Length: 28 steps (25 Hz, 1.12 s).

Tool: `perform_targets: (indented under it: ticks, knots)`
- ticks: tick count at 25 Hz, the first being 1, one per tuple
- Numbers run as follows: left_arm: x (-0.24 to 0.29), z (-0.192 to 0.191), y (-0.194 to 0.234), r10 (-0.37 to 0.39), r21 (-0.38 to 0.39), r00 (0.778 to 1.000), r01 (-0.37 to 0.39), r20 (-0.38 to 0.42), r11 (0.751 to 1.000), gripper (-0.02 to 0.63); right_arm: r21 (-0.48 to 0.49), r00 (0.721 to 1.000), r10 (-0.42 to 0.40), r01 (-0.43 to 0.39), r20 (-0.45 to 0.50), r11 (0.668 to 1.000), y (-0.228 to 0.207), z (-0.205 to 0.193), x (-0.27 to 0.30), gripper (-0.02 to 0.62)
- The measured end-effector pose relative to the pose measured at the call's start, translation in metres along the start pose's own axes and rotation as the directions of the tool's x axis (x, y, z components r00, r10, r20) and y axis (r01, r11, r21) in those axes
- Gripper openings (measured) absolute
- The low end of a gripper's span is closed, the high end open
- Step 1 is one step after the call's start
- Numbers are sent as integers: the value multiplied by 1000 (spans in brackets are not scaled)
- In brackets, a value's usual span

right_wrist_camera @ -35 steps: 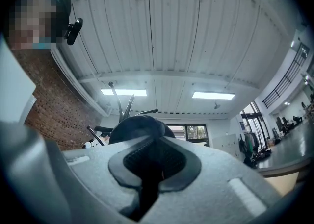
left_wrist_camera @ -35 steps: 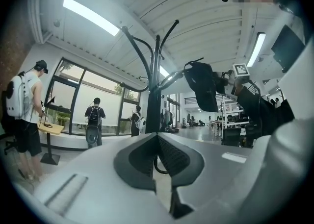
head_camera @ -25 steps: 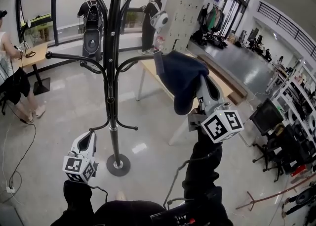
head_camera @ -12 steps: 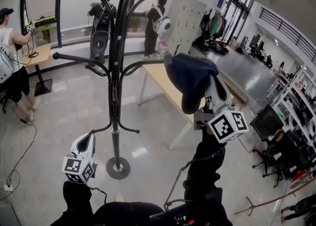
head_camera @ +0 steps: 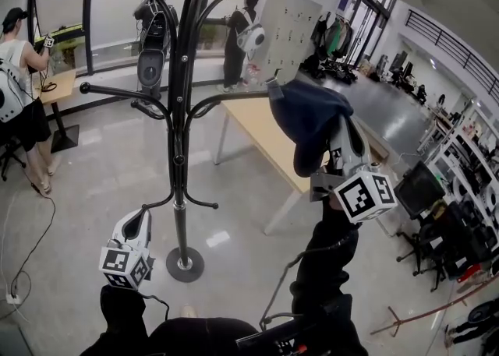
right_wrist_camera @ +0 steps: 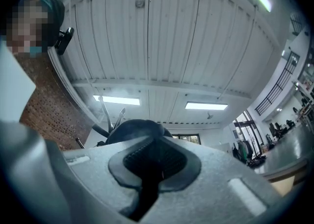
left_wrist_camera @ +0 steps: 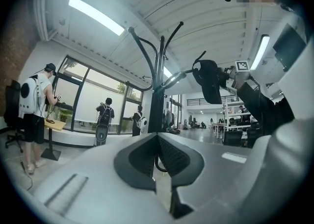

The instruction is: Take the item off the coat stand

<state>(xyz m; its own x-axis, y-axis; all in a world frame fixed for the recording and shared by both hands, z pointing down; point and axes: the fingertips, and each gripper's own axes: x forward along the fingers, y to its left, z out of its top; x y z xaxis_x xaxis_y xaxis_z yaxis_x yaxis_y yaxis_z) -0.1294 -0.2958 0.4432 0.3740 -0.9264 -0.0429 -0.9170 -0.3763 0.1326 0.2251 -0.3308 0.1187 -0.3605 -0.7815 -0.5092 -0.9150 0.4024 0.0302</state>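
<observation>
You are gripping the dark blue cap [head_camera: 306, 121] in the right gripper's [head_camera: 337, 144] closed jaws, drawing it further right, nearly clear of the coat stand's [head_camera: 183, 113] centre arm; left gripper [head_camera: 139, 222] is idling closed, empty, lower left

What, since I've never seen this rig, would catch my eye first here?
A tall black coat stand fills the middle of the head view. Just right of it, the right gripper is shut on a dark blue cloth item, held high by the tip of one stand arm. The left gripper hangs low, bottom left.
</observation>
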Motion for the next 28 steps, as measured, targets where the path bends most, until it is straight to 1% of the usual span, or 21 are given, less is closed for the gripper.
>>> perform_targets:
  ticks: [5,9,14,19,23,28]
  knots:
    - [2,-1,1,1,-4,1000,-1,-1,1000,3,-3,1000,-3,3,28,1000,-3,14,-5,17]
    - [0,0,-2,-3,-2,1000,3,2,1000,3,-21,1000,1,0,25,1000,1,18,-15,17]
    - [6,3,-5,-18,1,1000,18,-5,1000,3,-38,1000,-13,13,-3,999,-1,9,-28,18]
    - [11,-2,-21,-50,8,999,50,-17,999,3,-54,999,-39,37,-23,998,-9,4,-49,18]
    - [14,-1,-31,-70,13,997,70,-23,997,3,-68,998,-45,42,-46,997,-12,2,-63,18]
    - [16,-3,-47,-89,20,996,90,-30,996,3,-59,995,-42,37,-91,998,-10,-19,-83,18]
